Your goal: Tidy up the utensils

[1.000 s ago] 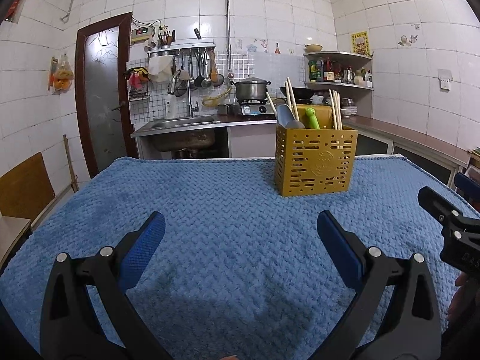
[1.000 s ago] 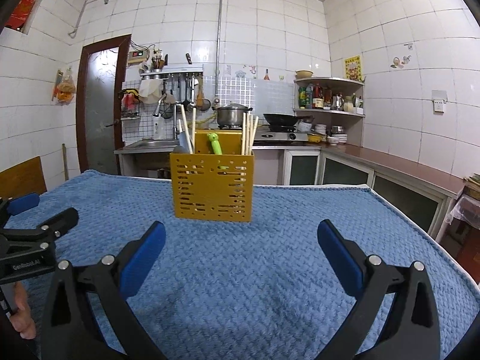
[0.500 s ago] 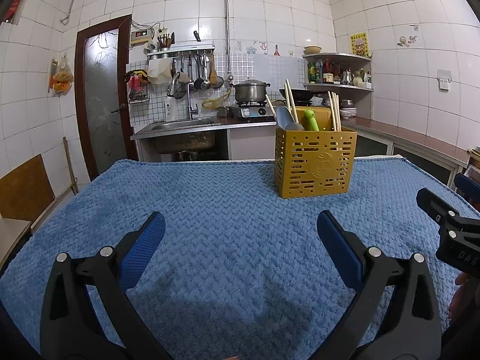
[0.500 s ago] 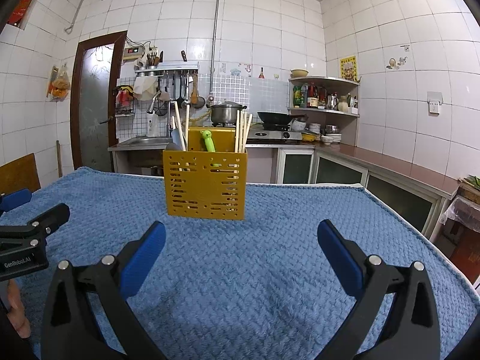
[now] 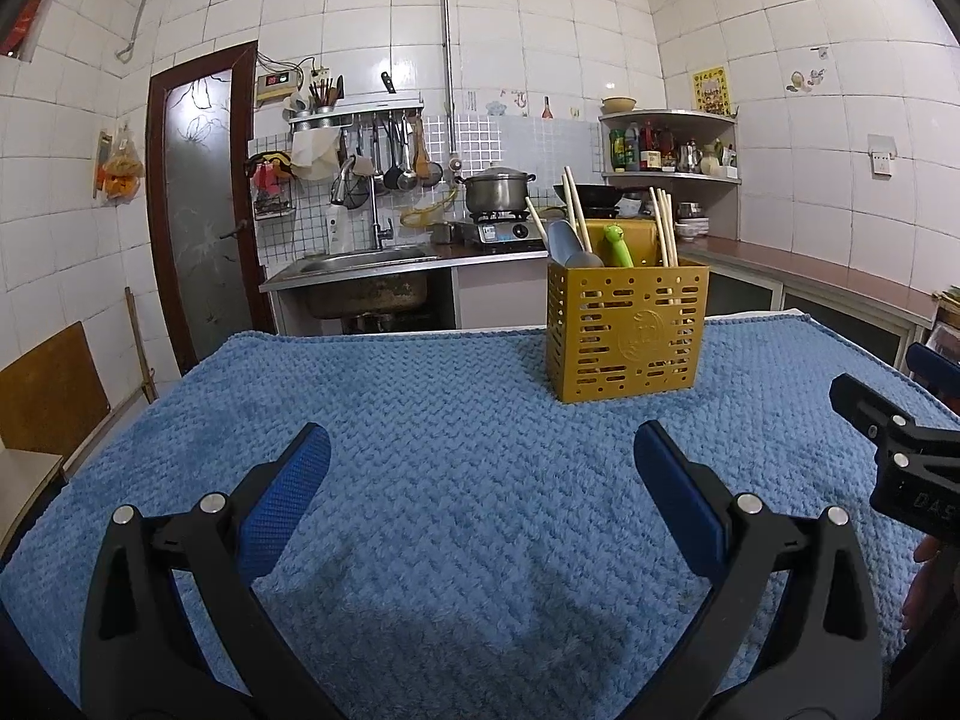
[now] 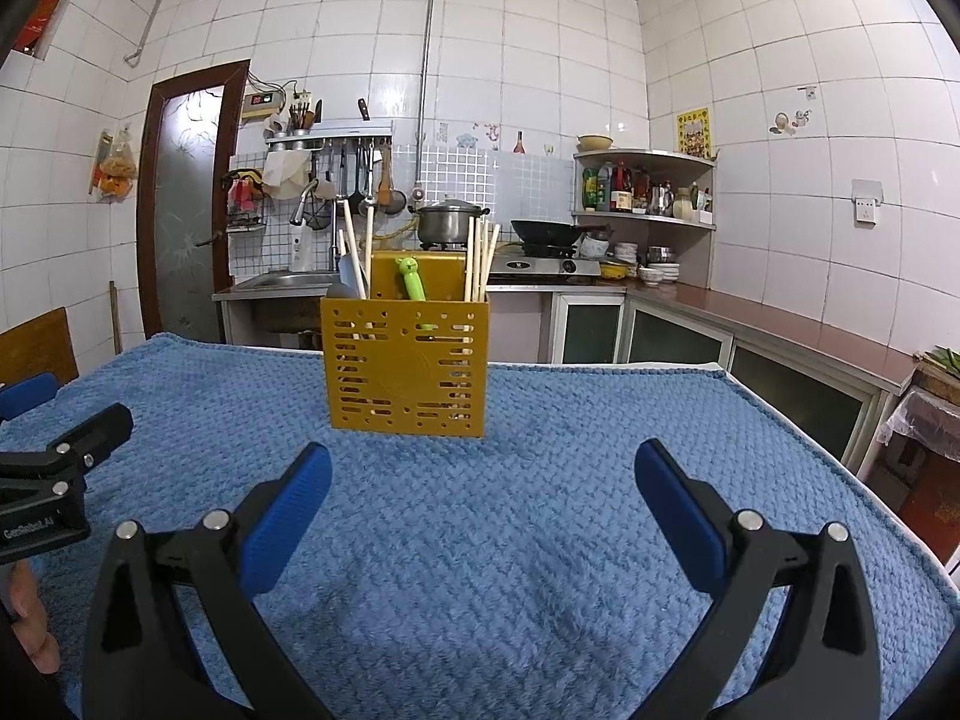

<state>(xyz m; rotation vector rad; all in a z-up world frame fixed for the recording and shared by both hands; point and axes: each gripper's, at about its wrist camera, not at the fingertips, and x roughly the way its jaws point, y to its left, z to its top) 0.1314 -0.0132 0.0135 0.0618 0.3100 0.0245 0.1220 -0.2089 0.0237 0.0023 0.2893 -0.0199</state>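
Note:
A yellow slotted utensil holder [image 5: 626, 331] [image 6: 405, 366] stands upright on the blue towel-covered table [image 5: 456, 456] [image 6: 528, 504]. Wooden chopsticks [image 5: 663, 234] [image 6: 480, 261], grey spoons [image 5: 567, 245] and a green-handled utensil [image 5: 618, 246] [image 6: 411, 285] stick out of it. My left gripper [image 5: 480, 462] is open and holds nothing, well short of the holder and to its left. My right gripper [image 6: 480, 474] is also open with nothing between its fingers, the holder just ahead and slightly left. Each gripper shows at the edge of the other's view.
Behind the table runs a kitchen counter with a sink [image 5: 360, 264], a pot on a stove [image 5: 498, 192] and a wok [image 6: 549, 231]. A corner shelf [image 6: 645, 186] holds bottles. A door [image 5: 204, 204] and a wooden chair [image 5: 42, 402] are at the left.
Both views have tilted slightly upward, so the holder sits a little lower in frame. Both grippers stay open and the holder has not moved.

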